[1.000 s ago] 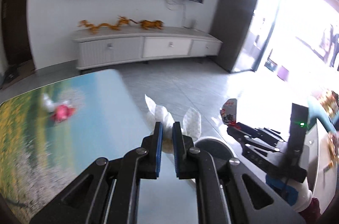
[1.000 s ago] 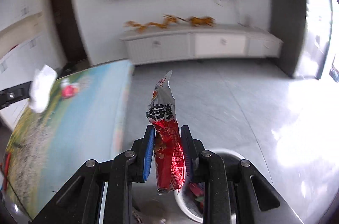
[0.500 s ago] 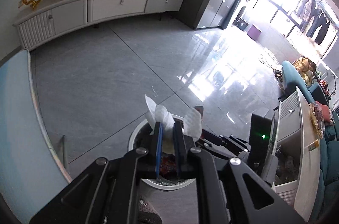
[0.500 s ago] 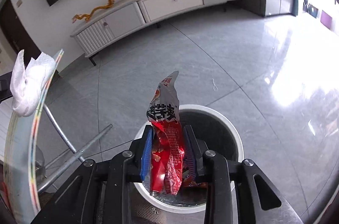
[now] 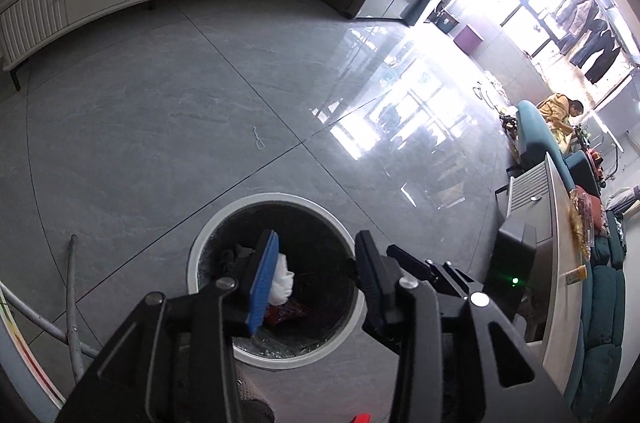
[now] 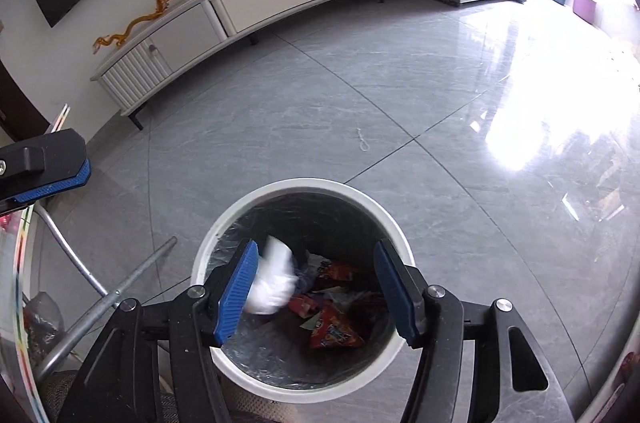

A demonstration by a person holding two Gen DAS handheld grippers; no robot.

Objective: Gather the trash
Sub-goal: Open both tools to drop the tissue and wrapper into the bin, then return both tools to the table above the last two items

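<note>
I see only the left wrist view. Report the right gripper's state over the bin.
Observer: The right gripper is open above the trash bin; its jaws have just been opening and grip nothing.
Operator: Confirm the red wrapper is in the bin.
Observer: A red snack wrapper lies at the bottom, among other wrappers.
Operator: Now tell me where the tissue is.
Observer: From this side the whole white tissue shows, blurred, inside the rim, left of the wrappers.

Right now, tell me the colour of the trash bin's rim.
White, around a dark liner; the trash bin shows best in the right wrist view.
</note>
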